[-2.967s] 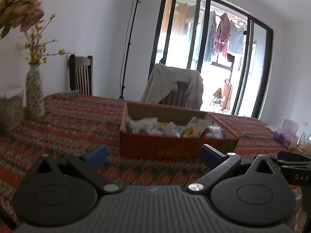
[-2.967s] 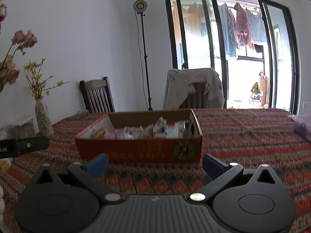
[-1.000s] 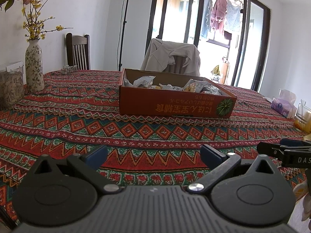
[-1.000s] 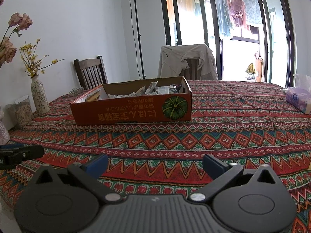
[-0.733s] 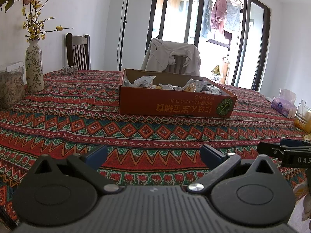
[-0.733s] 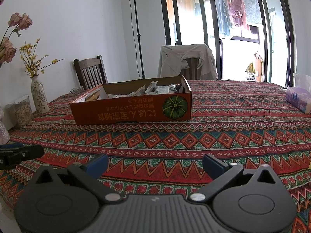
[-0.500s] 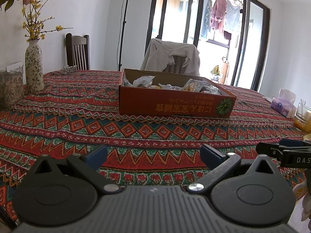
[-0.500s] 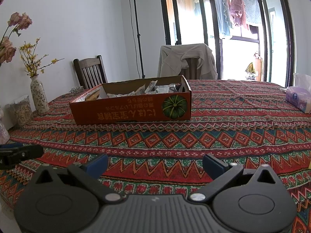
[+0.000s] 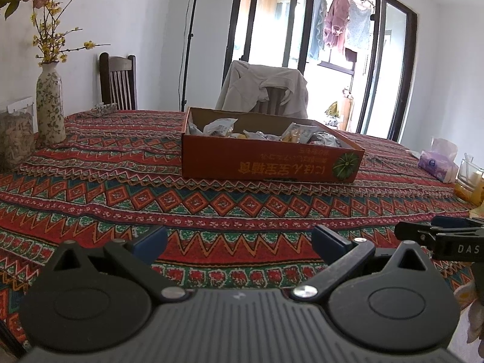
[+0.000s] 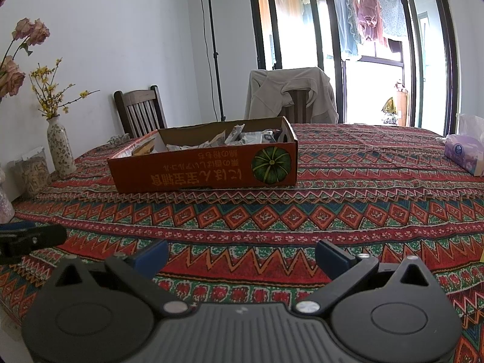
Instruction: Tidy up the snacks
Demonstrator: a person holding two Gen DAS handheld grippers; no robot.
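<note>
An orange cardboard box (image 9: 266,166) (image 10: 205,174) with a pumpkin picture stands in the middle of the table. Several wrapped snacks (image 9: 219,127) (image 10: 242,137) lie inside it. My left gripper (image 9: 239,240) is open and empty, low over the near part of the table, well short of the box. My right gripper (image 10: 242,255) is open and empty too, equally far back. Each gripper's tip shows at the edge of the other's view: the right one (image 9: 438,236) and the left one (image 10: 30,239).
A red patterned tablecloth (image 9: 121,181) (image 10: 363,205) covers the table. A flowered vase (image 9: 50,106) (image 10: 60,148) and a jar (image 9: 15,139) (image 10: 33,175) stand at the left. A purple tissue pack (image 9: 437,163) (image 10: 464,154) and a glass (image 9: 469,174) sit at the right. Chairs stand behind.
Over three seconds both grippers pulled back from the box and sank toward the near table edge. In the last second nothing visibly moved.
</note>
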